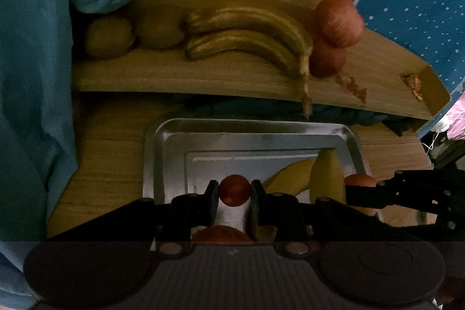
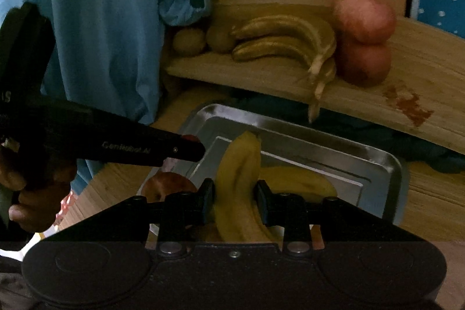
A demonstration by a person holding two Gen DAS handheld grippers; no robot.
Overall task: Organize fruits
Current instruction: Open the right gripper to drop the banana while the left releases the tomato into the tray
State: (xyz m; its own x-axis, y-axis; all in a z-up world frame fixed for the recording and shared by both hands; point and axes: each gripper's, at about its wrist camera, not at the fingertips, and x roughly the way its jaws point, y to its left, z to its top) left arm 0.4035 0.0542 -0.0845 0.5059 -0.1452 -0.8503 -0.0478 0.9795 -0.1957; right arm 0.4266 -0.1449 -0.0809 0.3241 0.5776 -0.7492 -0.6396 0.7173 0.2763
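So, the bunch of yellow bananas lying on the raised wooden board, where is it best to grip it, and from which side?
Probably at the bunch of yellow bananas' thick middle, coming from the front, fingers above and below. The stem end overhangs the wooden board's edge but looks thin and frayed, and two red apples crowd that right end.

- The small fruit (image 1: 234, 190) between the black fingers of the left gripper (image 1: 234, 195) is showing red.
- The banana (image 2: 238, 193) in the black right gripper (image 2: 234, 201) is looking yellow.
- The tray (image 1: 250, 132) is gleaming silver.
- The two apples (image 1: 338, 21) are showing pinkish red.
- The banana bunch (image 1: 247, 37) is looking dull yellow-brown.
- The cardboard box (image 1: 203, 77) is showing tan, with a reddish stain (image 1: 353, 84).
- The cloth (image 1: 32, 77) is looking plain blue.
- The fabric (image 1: 421, 5) is showing blue with white dots.
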